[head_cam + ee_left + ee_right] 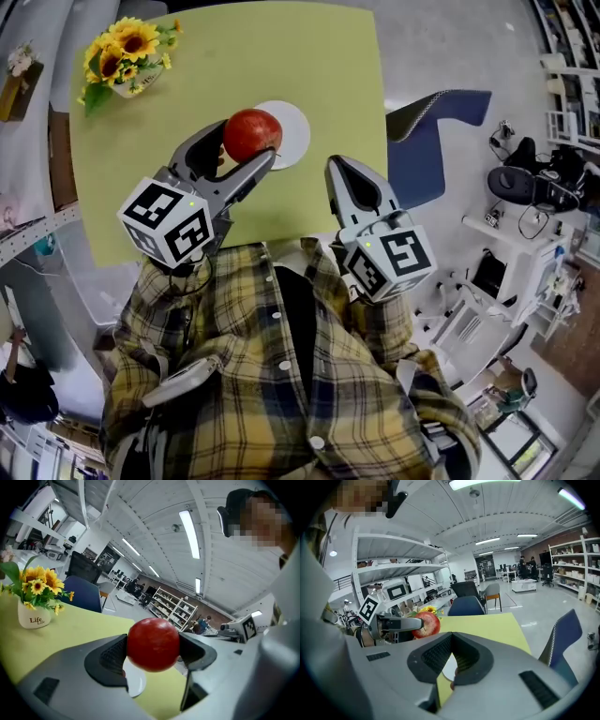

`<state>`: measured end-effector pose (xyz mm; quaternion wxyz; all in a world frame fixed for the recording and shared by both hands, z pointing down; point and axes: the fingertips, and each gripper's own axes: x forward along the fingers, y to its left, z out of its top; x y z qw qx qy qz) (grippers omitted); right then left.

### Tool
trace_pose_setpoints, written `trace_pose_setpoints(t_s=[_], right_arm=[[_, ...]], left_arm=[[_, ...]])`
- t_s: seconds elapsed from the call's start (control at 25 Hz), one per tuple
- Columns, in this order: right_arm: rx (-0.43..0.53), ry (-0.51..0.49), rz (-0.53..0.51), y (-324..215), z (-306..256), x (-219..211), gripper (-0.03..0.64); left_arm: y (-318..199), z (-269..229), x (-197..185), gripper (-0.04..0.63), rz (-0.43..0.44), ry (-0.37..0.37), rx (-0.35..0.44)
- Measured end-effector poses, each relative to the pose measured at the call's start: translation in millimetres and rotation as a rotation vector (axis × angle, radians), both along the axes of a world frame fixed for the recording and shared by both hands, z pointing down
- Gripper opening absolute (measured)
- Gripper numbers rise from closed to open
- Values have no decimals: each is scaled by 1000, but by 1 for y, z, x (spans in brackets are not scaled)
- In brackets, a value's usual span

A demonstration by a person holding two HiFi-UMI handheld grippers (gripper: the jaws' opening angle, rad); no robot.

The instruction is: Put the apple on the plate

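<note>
A red apple [251, 133] hangs in the air above the yellow-green table [309, 56], with my left gripper [246, 155] shut on it. In the left gripper view the apple [153, 644] fills the gap between both jaws. The white plate [292, 131] lies on the table just right of and below the apple, partly hidden by it. My right gripper [339, 171] is shut with nothing in it, held near the table's front edge to the right of the plate. From the right gripper view the apple [426, 623] and the left gripper [410, 623] show at left.
A white vase of sunflowers [124, 54] stands at the table's far left corner. A blue chair [433, 141] sits beside the table's right edge. Shelves and equipment [534, 187] stand on the floor at right.
</note>
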<state>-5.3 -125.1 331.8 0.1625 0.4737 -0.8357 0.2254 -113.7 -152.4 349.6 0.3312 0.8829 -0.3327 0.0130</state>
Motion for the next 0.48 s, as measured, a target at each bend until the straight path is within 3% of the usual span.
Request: trace_pose_setpoints(t_s=[0.48], right_arm=[[-89,-33,-45,-2,40,-4,-3]], left_arm=[[-20,74,24,351,59,-161,-73]])
